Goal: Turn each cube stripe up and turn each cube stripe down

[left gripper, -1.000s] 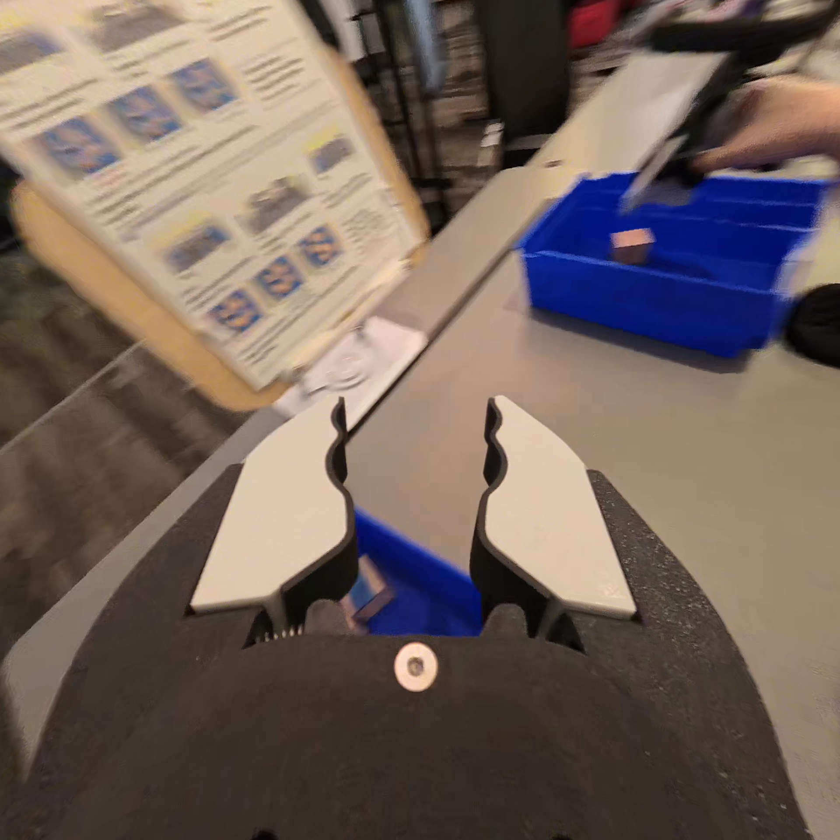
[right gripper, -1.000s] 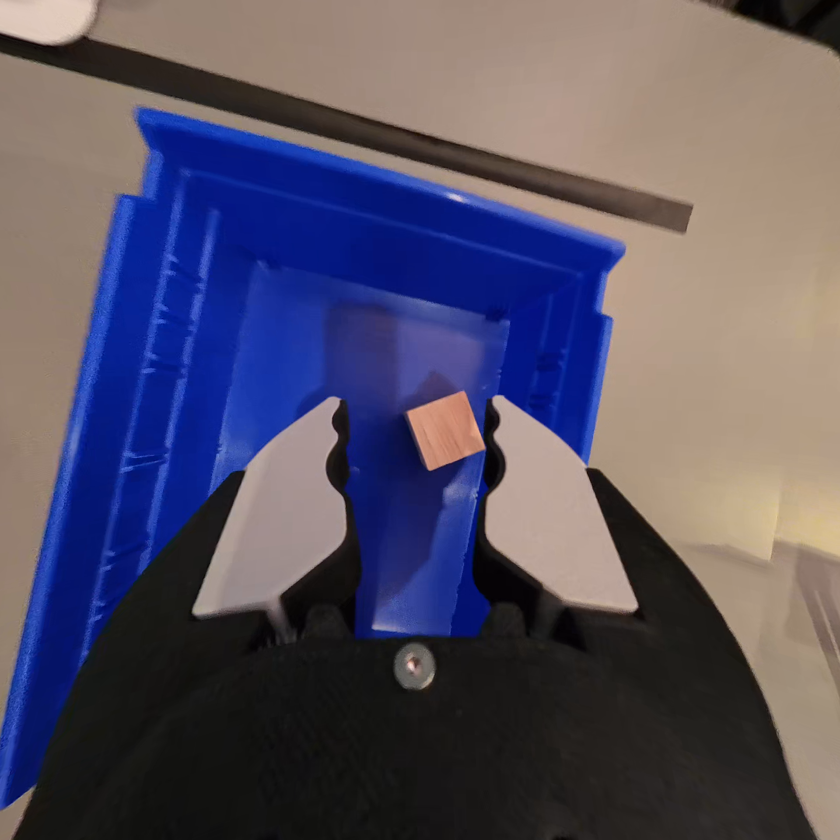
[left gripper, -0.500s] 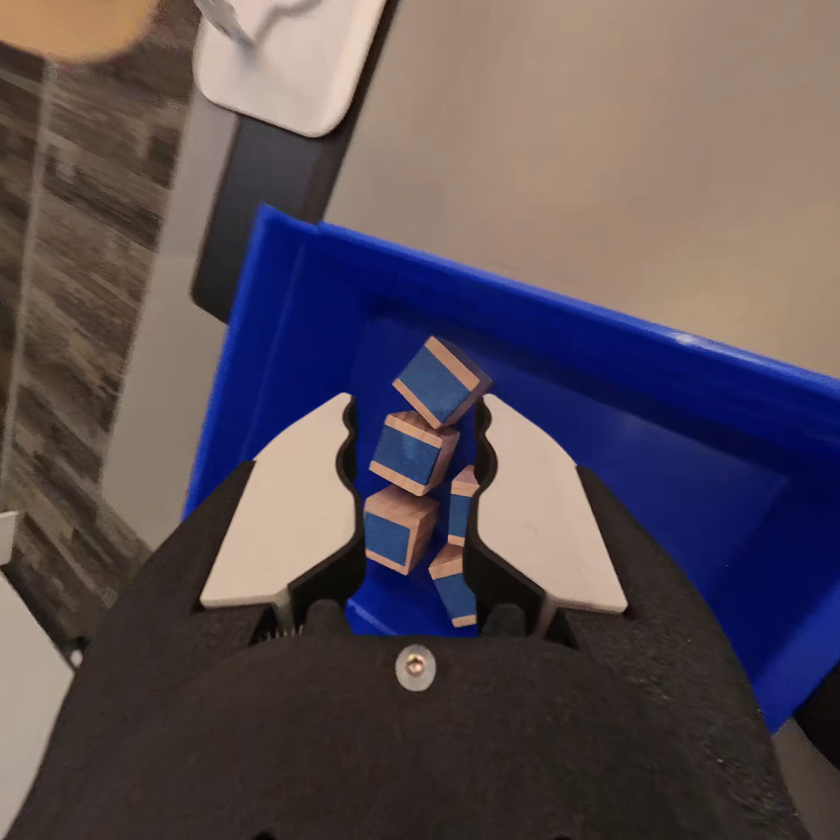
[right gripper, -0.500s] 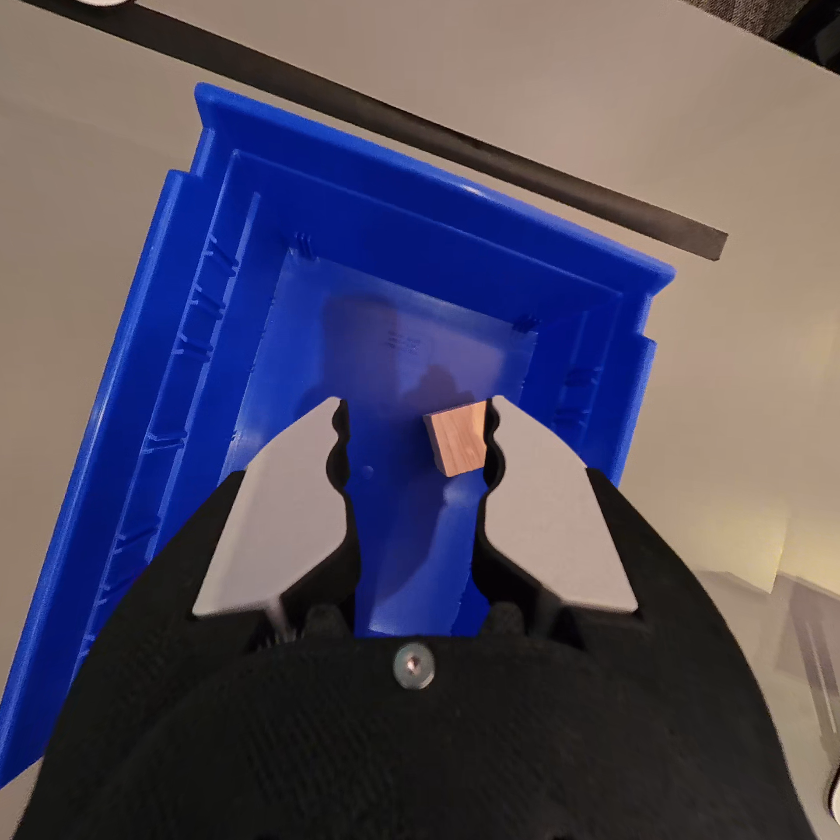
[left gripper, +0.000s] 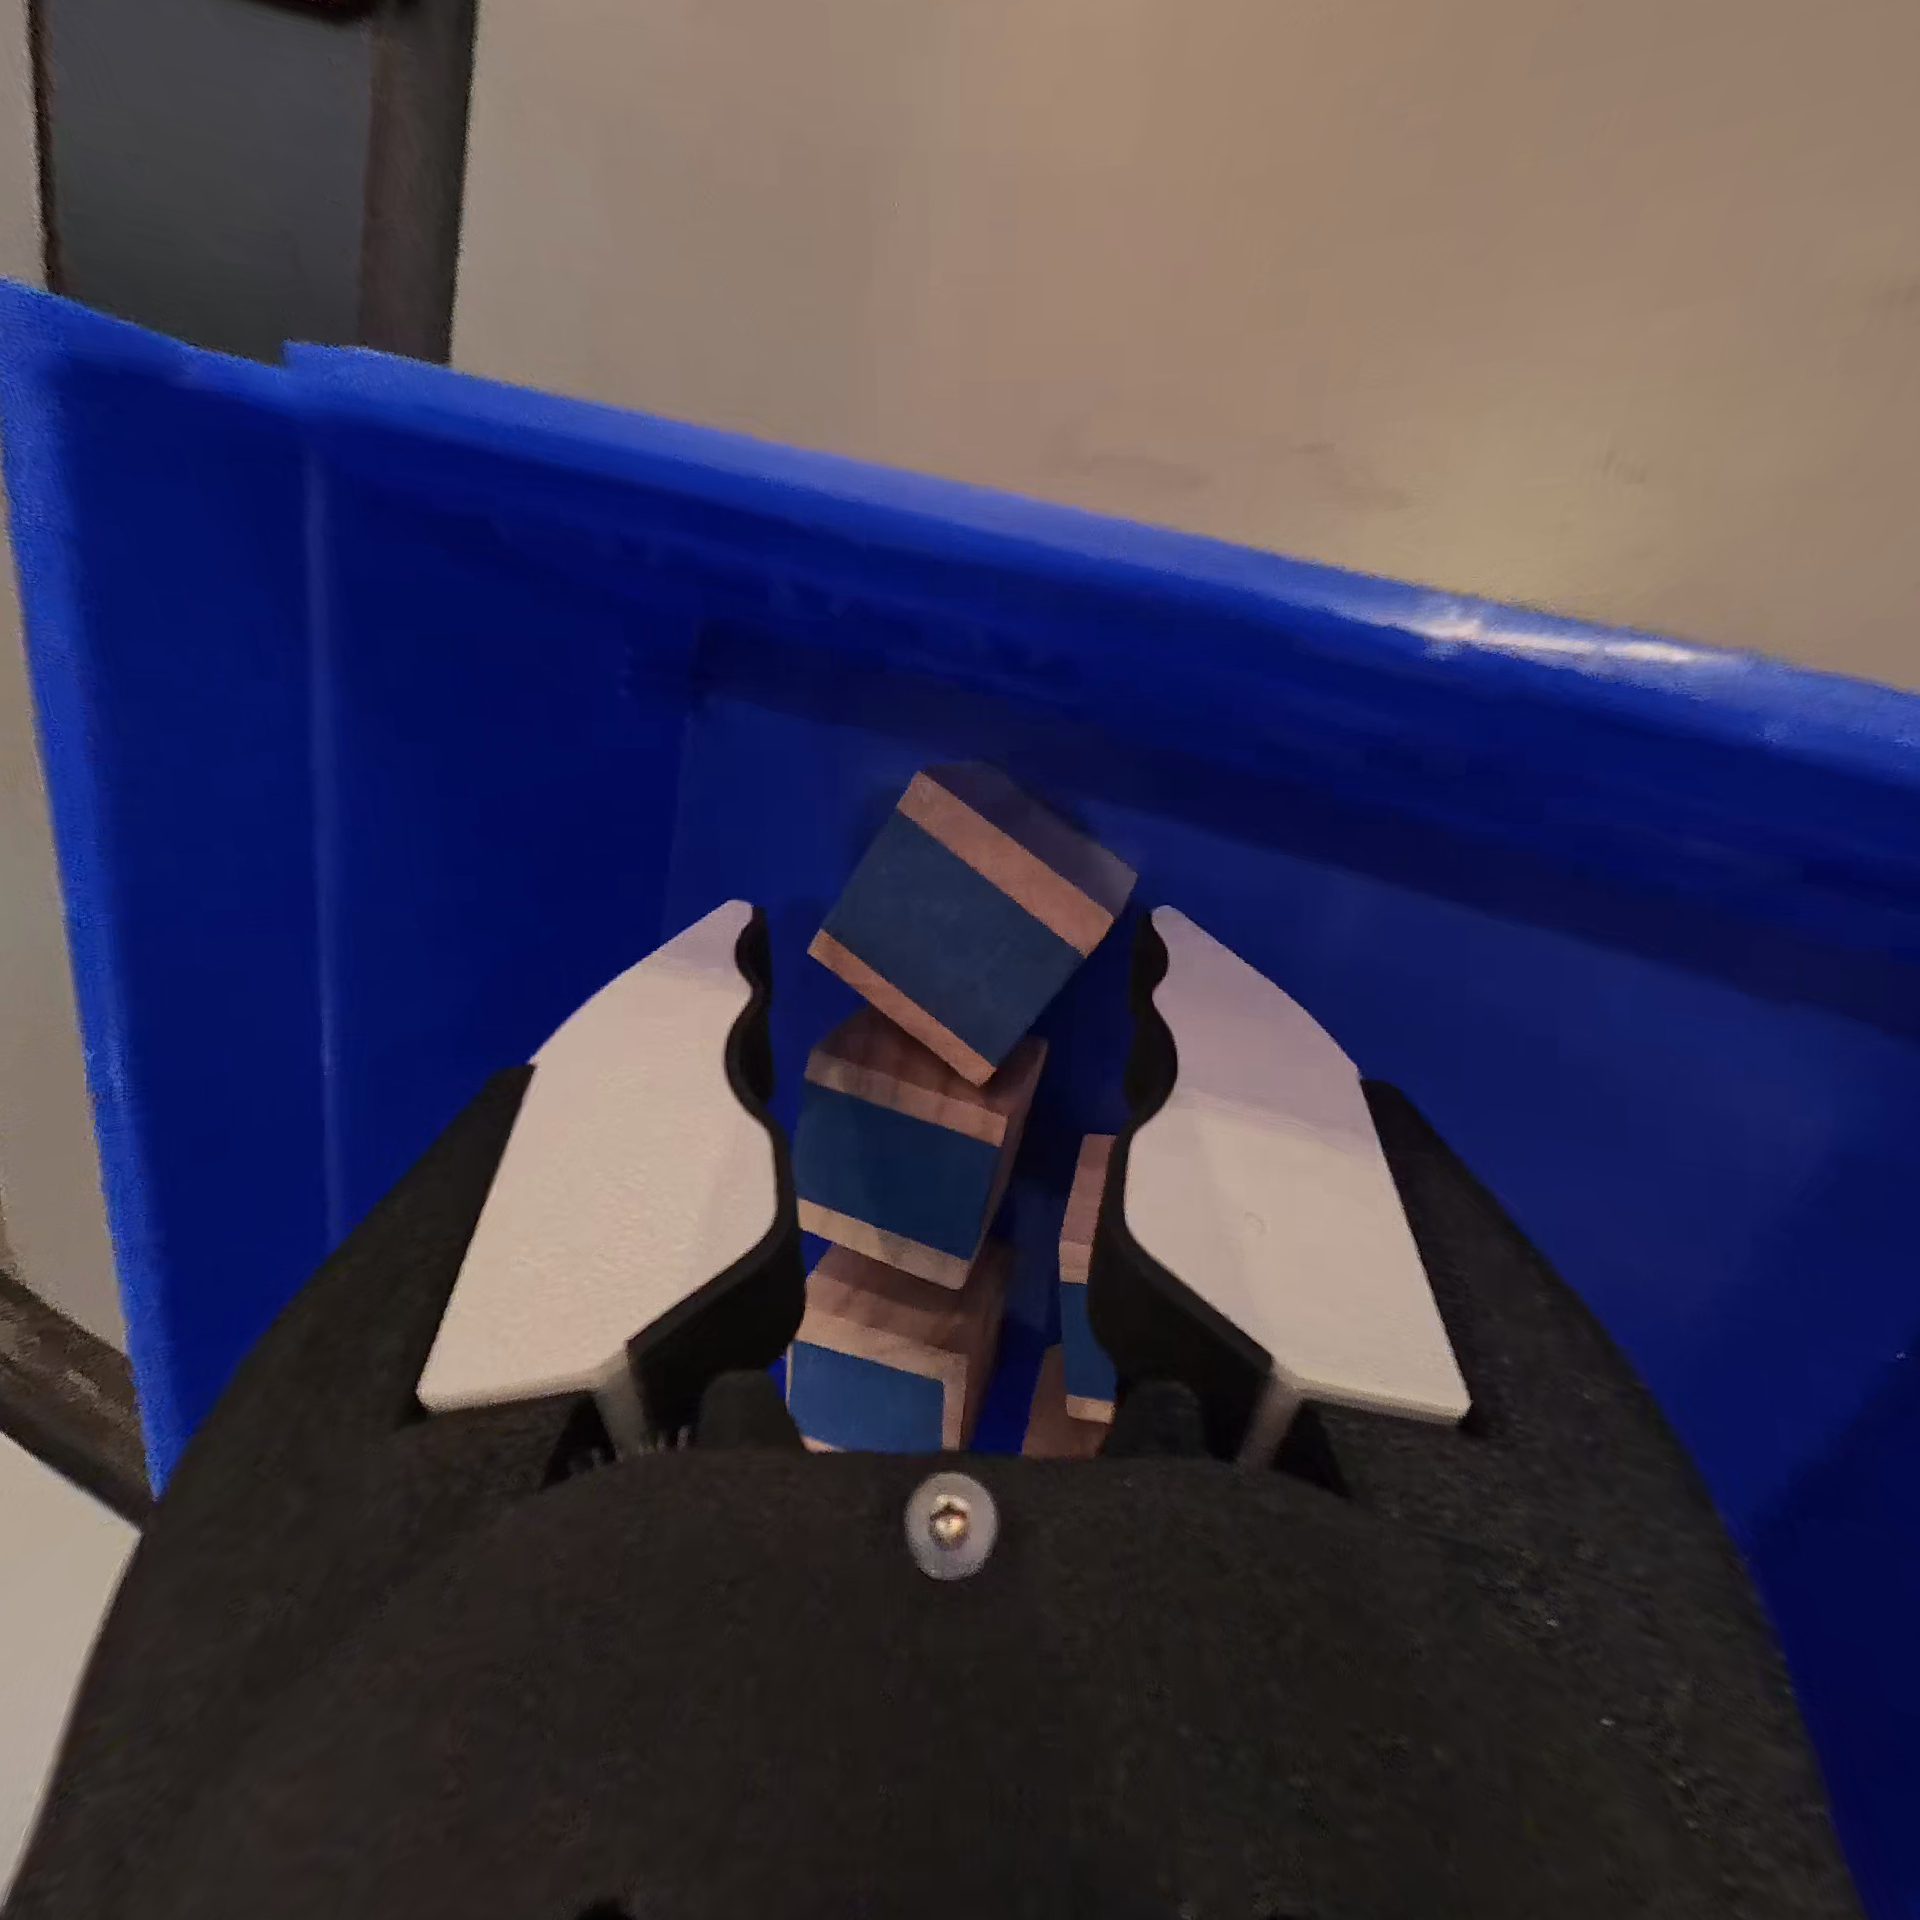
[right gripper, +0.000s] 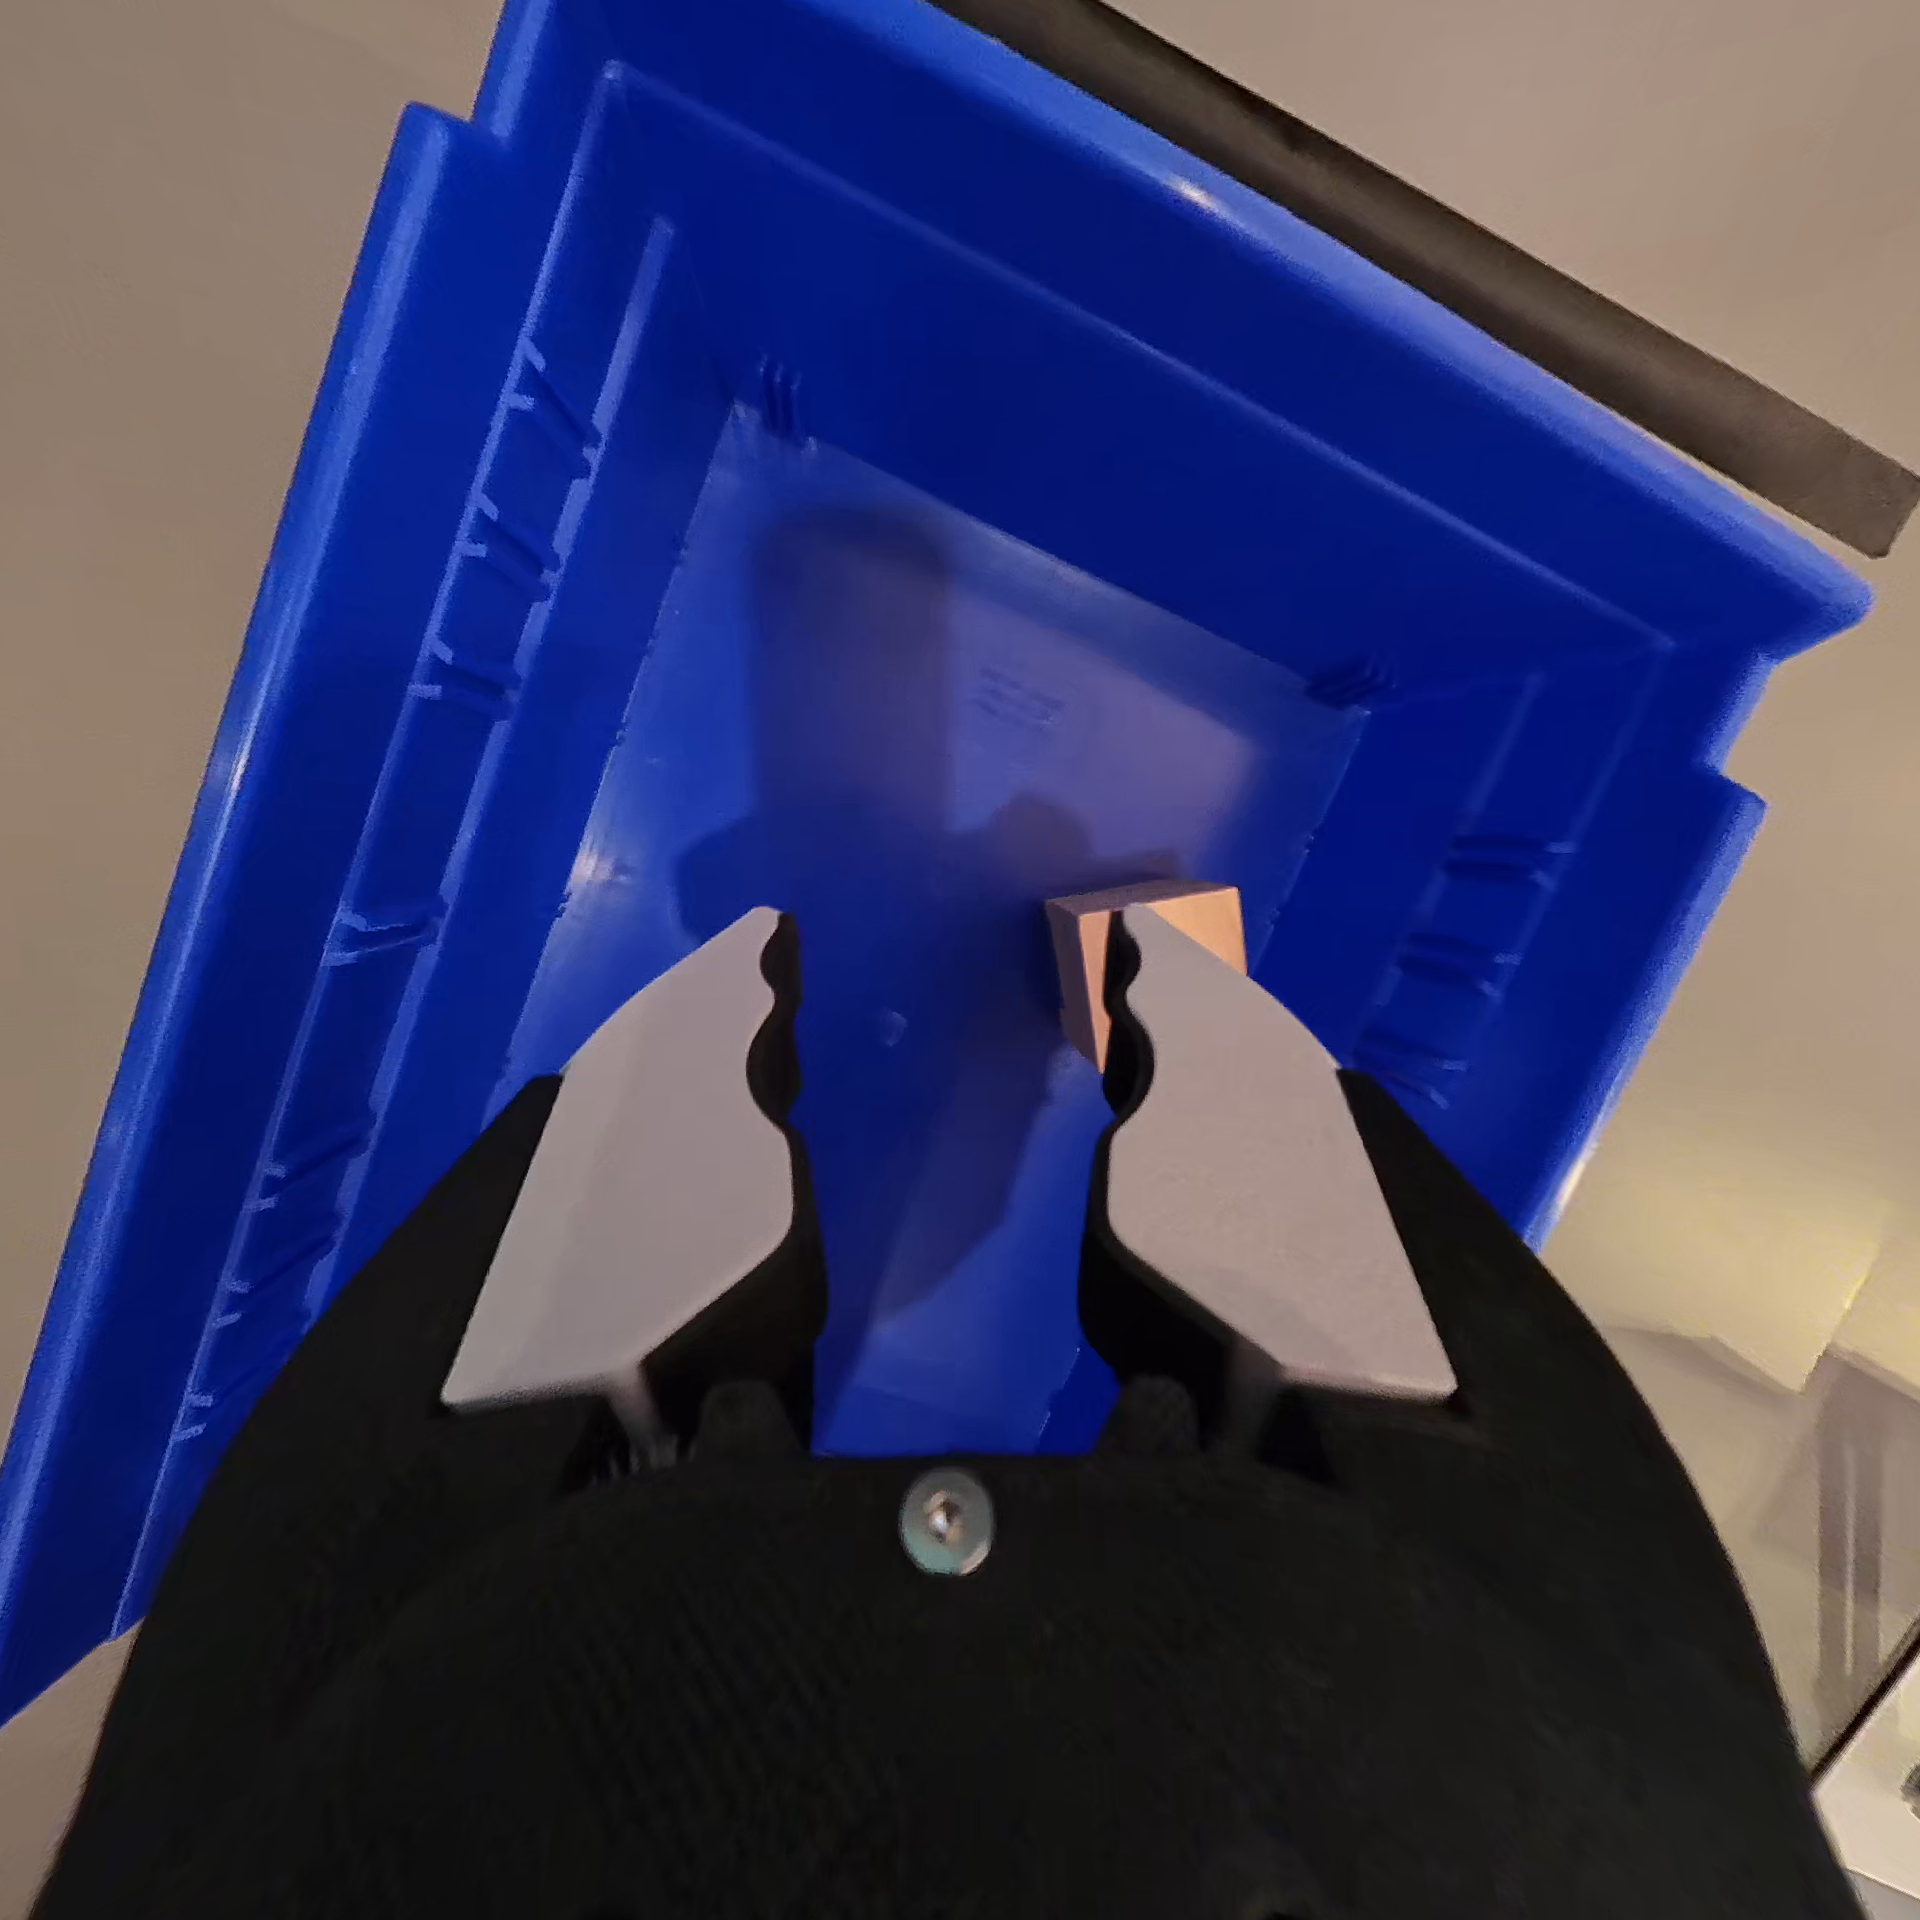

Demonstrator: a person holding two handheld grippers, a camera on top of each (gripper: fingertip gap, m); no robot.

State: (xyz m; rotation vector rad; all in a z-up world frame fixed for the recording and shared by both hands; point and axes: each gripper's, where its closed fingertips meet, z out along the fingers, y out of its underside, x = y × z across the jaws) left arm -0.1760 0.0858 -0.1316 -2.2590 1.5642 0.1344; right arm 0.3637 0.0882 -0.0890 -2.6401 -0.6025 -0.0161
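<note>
In the left wrist view, several wooden cubes with blue stripes lie in a blue bin [left gripper: 1455, 790]. The top cube [left gripper: 966, 925] is tilted with its stripe towards me, and a second cube [left gripper: 899, 1153] lies under it. My left gripper [left gripper: 951, 935] is open, low inside the bin, its fingers on either side of the cubes. In the right wrist view, one plain wooden cube [right gripper: 1086, 966] sits on the floor of another blue bin [right gripper: 520, 644]. My right gripper [right gripper: 951, 935] is open above it, and its right finger [right gripper: 1247, 1122] covers part of the cube.
Both bins stand on a grey table [left gripper: 1143, 260]. A black strip [right gripper: 1558, 312] runs across the table behind the right bin. A dark post [left gripper: 410, 177] stands behind the left bin's corner.
My left gripper swung down from the table view into the bin and closed in on the cubes. My right gripper lowered into its bin, and the plain cube now sits by its right finger.
</note>
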